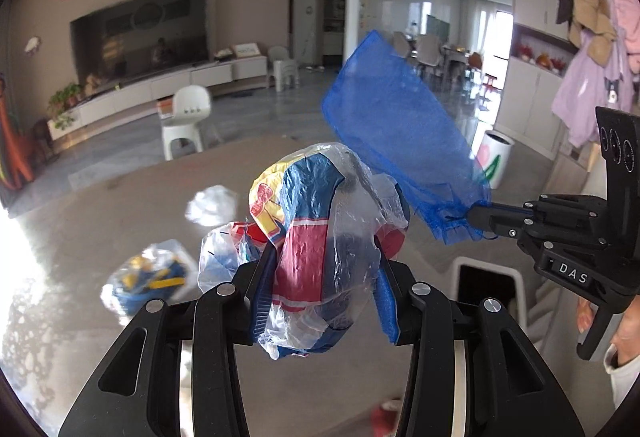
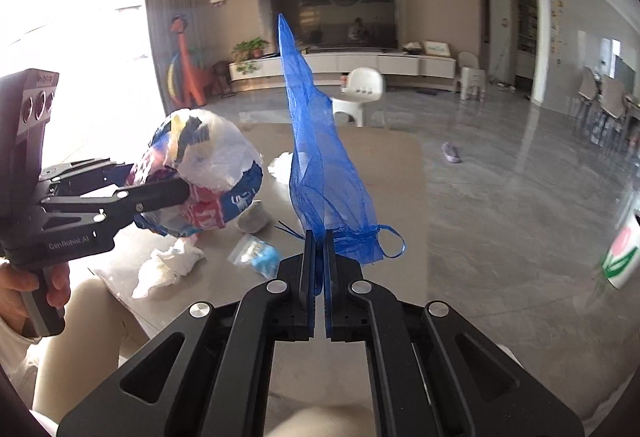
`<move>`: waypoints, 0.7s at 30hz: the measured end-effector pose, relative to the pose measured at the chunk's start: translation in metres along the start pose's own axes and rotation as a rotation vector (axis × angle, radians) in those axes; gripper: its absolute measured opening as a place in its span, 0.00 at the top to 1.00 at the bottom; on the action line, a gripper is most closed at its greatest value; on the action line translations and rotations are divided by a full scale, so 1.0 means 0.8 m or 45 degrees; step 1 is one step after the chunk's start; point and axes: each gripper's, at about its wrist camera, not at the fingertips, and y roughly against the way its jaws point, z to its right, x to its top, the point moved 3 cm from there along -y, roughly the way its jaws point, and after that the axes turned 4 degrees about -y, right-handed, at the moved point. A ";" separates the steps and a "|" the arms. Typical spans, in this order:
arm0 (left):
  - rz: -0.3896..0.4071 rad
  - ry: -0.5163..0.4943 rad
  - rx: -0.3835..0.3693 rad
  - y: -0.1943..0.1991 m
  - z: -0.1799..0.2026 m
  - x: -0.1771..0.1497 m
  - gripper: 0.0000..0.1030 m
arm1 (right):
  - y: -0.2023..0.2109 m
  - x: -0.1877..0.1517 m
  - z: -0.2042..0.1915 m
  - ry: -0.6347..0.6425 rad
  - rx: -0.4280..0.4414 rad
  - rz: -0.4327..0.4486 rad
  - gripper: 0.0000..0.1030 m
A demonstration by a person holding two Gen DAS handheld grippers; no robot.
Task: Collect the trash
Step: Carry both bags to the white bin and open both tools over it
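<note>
My left gripper (image 1: 320, 269) is shut on a crumpled plastic wrapper (image 1: 316, 237), printed red, blue and yellow, and holds it above the table. It also shows in the right wrist view (image 2: 208, 173), held by the left gripper (image 2: 176, 193). My right gripper (image 2: 319, 241) is shut on the drawstring end of a blue mesh bag (image 2: 324, 165), which stands up from the fingers. In the left wrist view the mesh bag (image 1: 400, 133) hangs from the right gripper (image 1: 474, 215), up and to the right of the wrapper.
On the grey table (image 2: 400, 237) lie a white crumpled tissue (image 2: 172, 265), a small clear packet (image 2: 256, 255), a grey wad (image 2: 252, 219) and white plastic (image 1: 210, 205). A blue-yellow packet (image 1: 152, 277) lies left. A white bin (image 1: 496, 157) stands on the floor right.
</note>
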 end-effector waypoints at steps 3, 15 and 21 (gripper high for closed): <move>-0.013 -0.044 -0.072 -0.011 0.047 -0.003 0.59 | 0.037 -0.020 0.030 -0.060 -0.078 0.015 0.96; -0.118 -0.245 -0.378 -0.090 0.245 -0.014 0.58 | 0.119 -0.109 0.127 -0.288 -0.314 -0.001 0.96; -0.198 -0.309 -0.460 -0.132 0.317 -0.020 0.58 | 0.122 -0.148 0.172 -0.365 -0.388 -0.049 0.96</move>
